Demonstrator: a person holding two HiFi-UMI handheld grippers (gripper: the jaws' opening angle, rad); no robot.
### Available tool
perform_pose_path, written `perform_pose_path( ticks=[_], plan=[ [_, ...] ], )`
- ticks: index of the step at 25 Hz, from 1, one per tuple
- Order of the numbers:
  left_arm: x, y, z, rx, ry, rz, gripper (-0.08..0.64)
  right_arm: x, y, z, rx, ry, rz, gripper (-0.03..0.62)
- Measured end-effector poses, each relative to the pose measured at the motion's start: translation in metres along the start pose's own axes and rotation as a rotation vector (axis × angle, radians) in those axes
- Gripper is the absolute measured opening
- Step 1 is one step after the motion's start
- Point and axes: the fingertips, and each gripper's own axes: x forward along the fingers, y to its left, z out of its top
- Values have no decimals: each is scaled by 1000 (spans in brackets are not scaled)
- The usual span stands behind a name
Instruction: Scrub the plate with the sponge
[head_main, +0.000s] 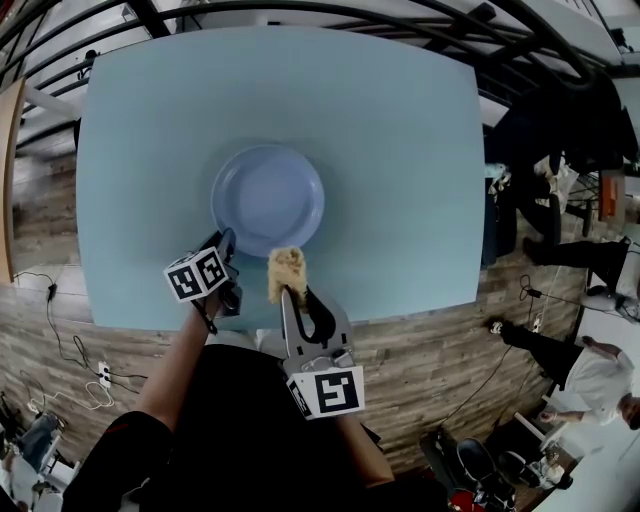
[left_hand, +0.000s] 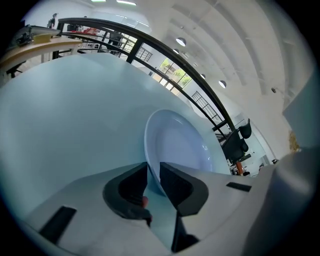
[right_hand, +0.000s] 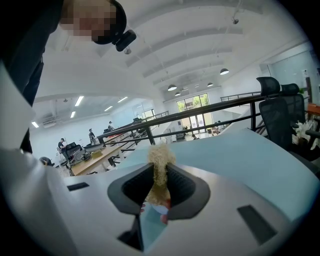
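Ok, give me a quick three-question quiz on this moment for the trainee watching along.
1. True or false: the yellow fibrous sponge is held by the right gripper.
2. What does the left gripper clamp? A) the rim of the round pale-blue plate B) a cup C) nothing
3. Fill in: the plate rests on a light blue ____.
Key: 1 true; 2 A; 3 table.

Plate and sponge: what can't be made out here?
- The plate: near rim section hidden by the left gripper in the head view; its jaws cover it in the left gripper view.
- The sponge: contact with the plate undecidable from the head view; the right gripper hides its lower part between the jaws, and its own view misses the plate.
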Motion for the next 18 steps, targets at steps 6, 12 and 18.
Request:
perform_pose_path(
  ticks=[6, 12, 18],
  plan=[
    [0, 5, 4, -29, 12, 65, 29, -2, -3, 2, -2, -9, -1, 72],
    [-3, 14, 6, -133, 34, 106, 24, -5, 1, 3, 3, -5, 5, 72],
    [-12, 18, -6, -116, 81, 107, 18, -10, 0, 0, 6, -6, -2, 72]
  ],
)
